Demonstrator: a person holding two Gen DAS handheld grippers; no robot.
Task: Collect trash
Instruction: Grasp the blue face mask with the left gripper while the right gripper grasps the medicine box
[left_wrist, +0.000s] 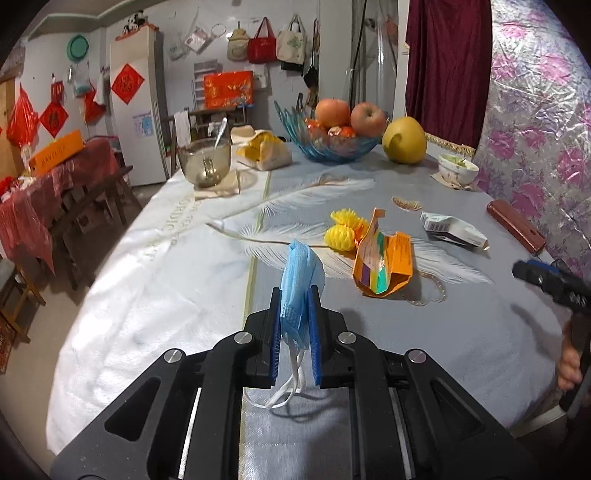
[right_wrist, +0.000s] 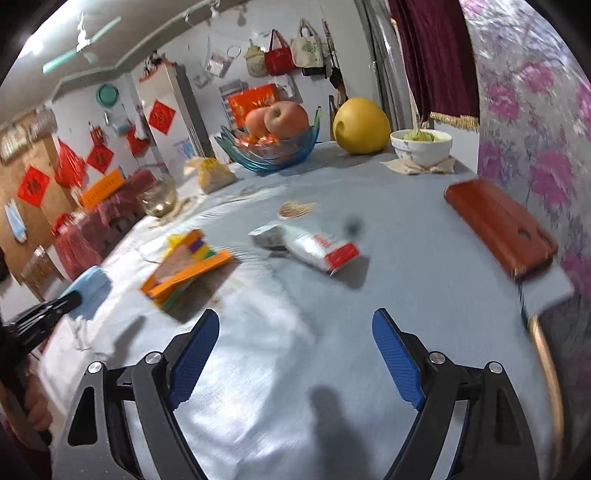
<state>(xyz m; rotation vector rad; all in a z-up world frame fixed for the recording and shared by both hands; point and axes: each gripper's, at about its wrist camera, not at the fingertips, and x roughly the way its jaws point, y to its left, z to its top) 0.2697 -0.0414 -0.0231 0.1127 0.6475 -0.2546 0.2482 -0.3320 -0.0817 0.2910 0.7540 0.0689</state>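
My left gripper (left_wrist: 295, 295) is shut on a blue face mask (left_wrist: 301, 273) and holds it above the table; its white straps hang down. The mask also shows at the left of the right wrist view (right_wrist: 90, 291). An opened orange carton (left_wrist: 384, 258) lies ahead with yellow foam nets (left_wrist: 341, 230) behind it. A crumpled white and red packet (right_wrist: 306, 247) lies on the cloth ahead of my right gripper (right_wrist: 295, 325), which is open and empty above the table. The right gripper shows at the right edge of the left wrist view (left_wrist: 532, 273).
A blue glass fruit bowl (left_wrist: 332, 144), a pomelo (left_wrist: 404, 140), a white bowl (right_wrist: 421, 146), a glass mug (left_wrist: 205, 160) and a yellow bag (left_wrist: 264, 147) stand at the back. A brown case (right_wrist: 500, 232) lies right. A flowered cover (left_wrist: 546, 129) rises on the right.
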